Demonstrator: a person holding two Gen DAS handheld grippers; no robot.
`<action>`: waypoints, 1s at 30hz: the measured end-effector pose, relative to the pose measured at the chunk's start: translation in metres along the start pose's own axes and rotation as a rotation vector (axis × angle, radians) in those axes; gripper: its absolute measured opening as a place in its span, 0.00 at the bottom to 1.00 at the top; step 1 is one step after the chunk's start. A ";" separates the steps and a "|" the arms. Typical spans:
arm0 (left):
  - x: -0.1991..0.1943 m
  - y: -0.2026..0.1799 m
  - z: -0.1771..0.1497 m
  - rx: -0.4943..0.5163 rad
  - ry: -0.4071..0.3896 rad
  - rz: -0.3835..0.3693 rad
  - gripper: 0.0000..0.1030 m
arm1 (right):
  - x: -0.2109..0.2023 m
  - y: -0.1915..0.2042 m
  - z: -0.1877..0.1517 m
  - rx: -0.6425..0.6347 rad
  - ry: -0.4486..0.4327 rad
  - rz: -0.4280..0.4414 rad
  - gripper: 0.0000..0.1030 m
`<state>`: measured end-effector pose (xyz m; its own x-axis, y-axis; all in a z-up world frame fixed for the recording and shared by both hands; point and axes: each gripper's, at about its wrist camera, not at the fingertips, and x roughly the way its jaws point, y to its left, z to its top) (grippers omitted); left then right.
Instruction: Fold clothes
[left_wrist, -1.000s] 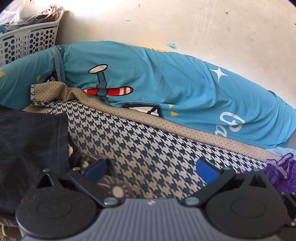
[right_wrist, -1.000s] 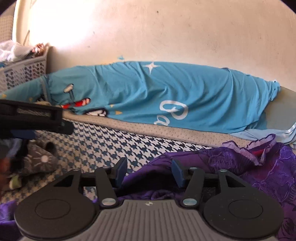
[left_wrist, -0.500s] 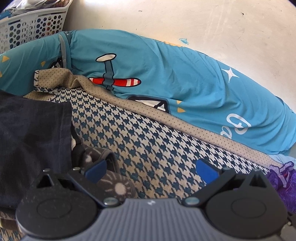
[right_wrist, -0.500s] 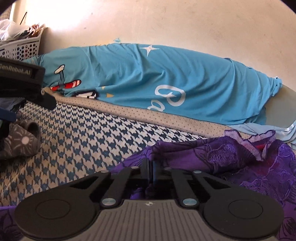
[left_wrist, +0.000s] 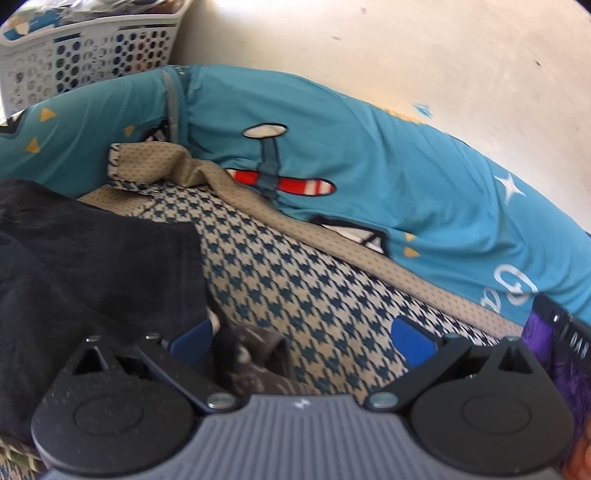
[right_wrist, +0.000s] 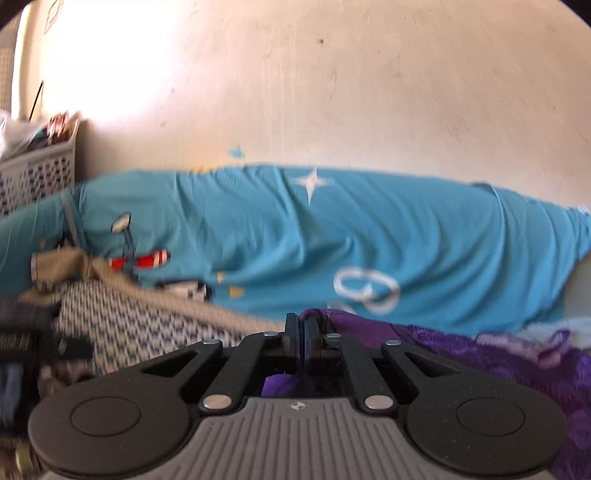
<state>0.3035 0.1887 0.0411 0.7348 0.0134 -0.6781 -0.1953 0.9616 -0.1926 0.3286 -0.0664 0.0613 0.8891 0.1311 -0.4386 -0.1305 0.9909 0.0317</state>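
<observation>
We have the right tongs (right_wrist: 302, 339) pressed together on a fold of the purple garment (right_wrist: 480, 354), which lies crumpled on the bed at our right, on the houndstooth cover (left_wrist: 295, 280); pinching at an edge gives us a corner to lift and spread from, which we judge to be the first step of folding it. The left tongs (left_wrist: 301, 336) are spread wide and hold nothing, hanging over the cover with a grey patterned slipper-like thing (left_wrist: 255, 365) just below them; we judge they are kept free so they can take a second point on the cloth. A dark garment (left_wrist: 92, 277) lies flat at the far left of the bed, apart from the purple one, perhaps set aside. The teal pillow (right_wrist: 332, 236) with its aeroplane print runs along the wall (right_wrist: 332, 92), and the white laundry basket (left_wrist: 74, 62) stands in the corner, keeping the middle of the bed as our folding space.
</observation>
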 end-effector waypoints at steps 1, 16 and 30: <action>0.000 0.003 0.002 -0.008 0.000 0.002 1.00 | 0.004 0.001 0.005 0.013 -0.009 0.000 0.04; -0.009 0.026 0.019 -0.044 -0.004 -0.011 1.00 | 0.019 0.017 -0.028 0.016 0.062 -0.063 0.26; -0.030 0.052 0.022 0.017 -0.039 0.028 1.00 | -0.092 0.104 -0.067 -0.131 0.120 0.345 0.26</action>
<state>0.2855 0.2446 0.0674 0.7543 0.0508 -0.6546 -0.2051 0.9653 -0.1614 0.2037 0.0224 0.0449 0.7266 0.4441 -0.5243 -0.4748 0.8761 0.0840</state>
